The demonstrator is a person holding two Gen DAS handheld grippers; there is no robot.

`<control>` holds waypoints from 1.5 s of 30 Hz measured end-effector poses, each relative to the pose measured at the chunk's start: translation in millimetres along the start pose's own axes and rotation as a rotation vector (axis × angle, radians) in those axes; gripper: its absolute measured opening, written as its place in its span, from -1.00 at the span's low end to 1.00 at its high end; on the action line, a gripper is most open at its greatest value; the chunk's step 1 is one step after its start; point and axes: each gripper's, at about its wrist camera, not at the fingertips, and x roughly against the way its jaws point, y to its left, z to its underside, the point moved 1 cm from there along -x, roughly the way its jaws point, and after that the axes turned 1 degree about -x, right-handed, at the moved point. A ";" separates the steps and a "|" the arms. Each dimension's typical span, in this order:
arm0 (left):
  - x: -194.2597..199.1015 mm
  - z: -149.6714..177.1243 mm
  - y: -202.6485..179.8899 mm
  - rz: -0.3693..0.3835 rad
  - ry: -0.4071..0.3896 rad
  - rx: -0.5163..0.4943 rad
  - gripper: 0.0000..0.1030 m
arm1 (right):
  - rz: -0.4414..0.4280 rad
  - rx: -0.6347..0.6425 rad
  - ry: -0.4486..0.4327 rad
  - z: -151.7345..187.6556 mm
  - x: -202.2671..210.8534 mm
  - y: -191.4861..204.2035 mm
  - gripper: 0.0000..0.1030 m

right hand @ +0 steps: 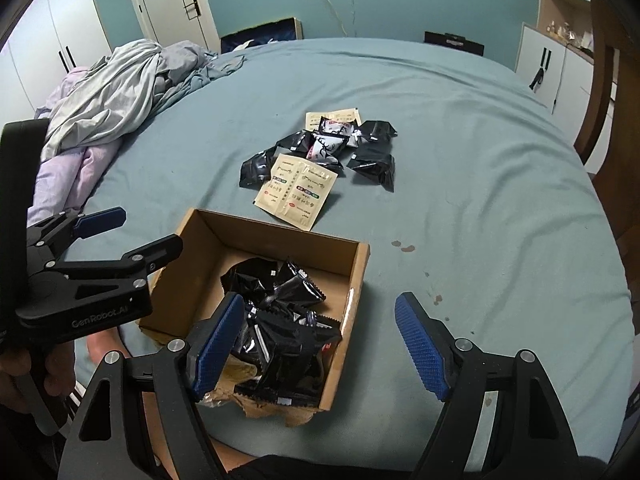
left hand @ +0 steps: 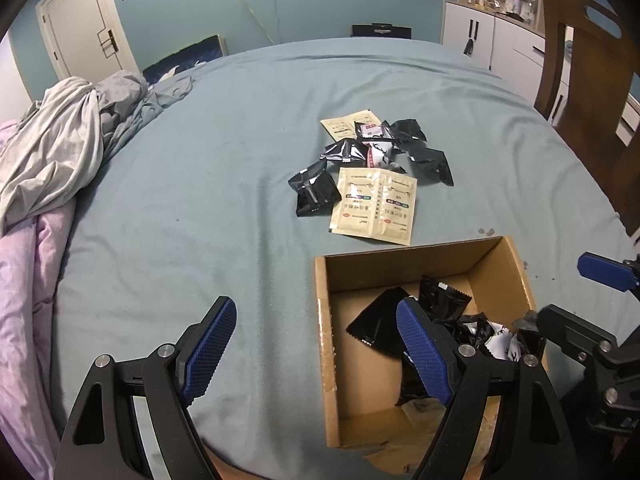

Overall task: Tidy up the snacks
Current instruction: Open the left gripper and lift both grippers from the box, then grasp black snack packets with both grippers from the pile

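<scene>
While both pairs of blue-padded fingers stand wide apart and grip nothing, the open brown cardboard box [left hand: 424, 258] sits on the grey-blue bedsheet [left hand: 224, 200] at the near edge of the bed, between the two tools. Seen from the left wrist camera, the left gripper [left hand: 316, 350] hangs low with one finger over bare sheet and the other finger over the box's interior; the right gripper [right hand: 320, 340] mirrors it, with its left finger over the box and its right finger over the sheet beside the box wall. Inside the box lies a heap of glossy black foil snack packets [right hand: 288, 320], one showing a white panel with a dark antler print, resting on crumpled brown paper at the box's near end. Farther up the bed, well apart from both grippers, a loose cluster of snacks remains on the sheet: several black foil packets [left hand: 316, 192], two white packets with black deer print [right hand: 326, 146] in the middle of the cluster, a joined pair of beige printed sachets [left hand: 374, 208] lying nearest the box, and another beige sachet [left hand: 346, 124] at the far side. A crumpled grey and lilac pile of bedding [left hand: 60, 152] lies along the left of the bed, and a dark wooden chair [left hand: 592, 92] stands at the right.
</scene>
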 end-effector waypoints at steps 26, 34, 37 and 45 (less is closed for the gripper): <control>-22.7 -17.5 12.6 0.084 0.110 0.057 0.64 | -0.019 -0.204 0.144 -132.0 -171.2 -86.1 0.50; -27.1 -27.3 18.3 0.088 0.097 0.090 0.64 | -0.056 -0.192 0.163 -150.6 -222.0 -85.7 0.50; -27.0 -30.1 24.0 0.085 0.082 0.120 0.64 | -0.020 -0.148 0.144 -153.8 -226.4 -80.2 0.12; -61.5 -62.0 32.0 0.100 0.080 0.063 0.64 | -0.085 -0.202 0.092 -141.5 -181.9 -75.8 -0.09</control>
